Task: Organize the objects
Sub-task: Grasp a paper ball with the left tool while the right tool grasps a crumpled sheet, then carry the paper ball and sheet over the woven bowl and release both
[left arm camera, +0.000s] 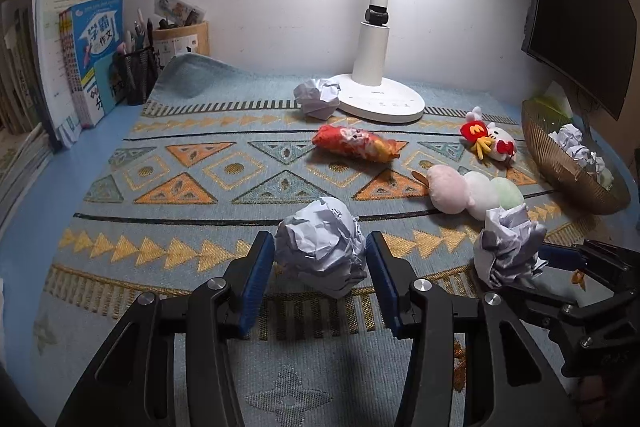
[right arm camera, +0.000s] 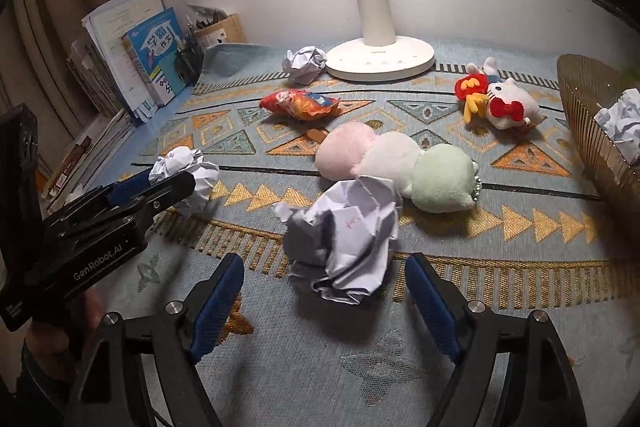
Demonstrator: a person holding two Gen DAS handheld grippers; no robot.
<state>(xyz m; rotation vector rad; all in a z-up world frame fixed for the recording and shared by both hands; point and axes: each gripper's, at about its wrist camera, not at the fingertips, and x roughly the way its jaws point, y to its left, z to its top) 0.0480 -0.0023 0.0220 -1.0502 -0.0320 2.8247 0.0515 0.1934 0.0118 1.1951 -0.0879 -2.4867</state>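
My left gripper (left arm camera: 320,259) is shut on a crumpled paper ball (left arm camera: 320,243), its blue pads pressing both sides; the ball rests on the patterned mat. It also shows in the right wrist view (right arm camera: 184,171). My right gripper (right arm camera: 324,291) is open, its jaws wide around a second crumpled paper ball (right arm camera: 344,239) without touching it; that ball also shows in the left wrist view (left arm camera: 508,247). A third paper ball (left arm camera: 318,97) lies by the lamp base. A woven basket (left arm camera: 560,163) at the right holds more paper balls.
A white desk lamp (left arm camera: 380,99) stands at the back. A snack packet (left arm camera: 356,143), a three-ball plush (left arm camera: 472,191) and a cat plush (left arm camera: 492,139) lie on the mat. Books (left arm camera: 96,59) and pen holders (left arm camera: 138,71) stand at the left; a monitor (left arm camera: 580,7) is at the right.
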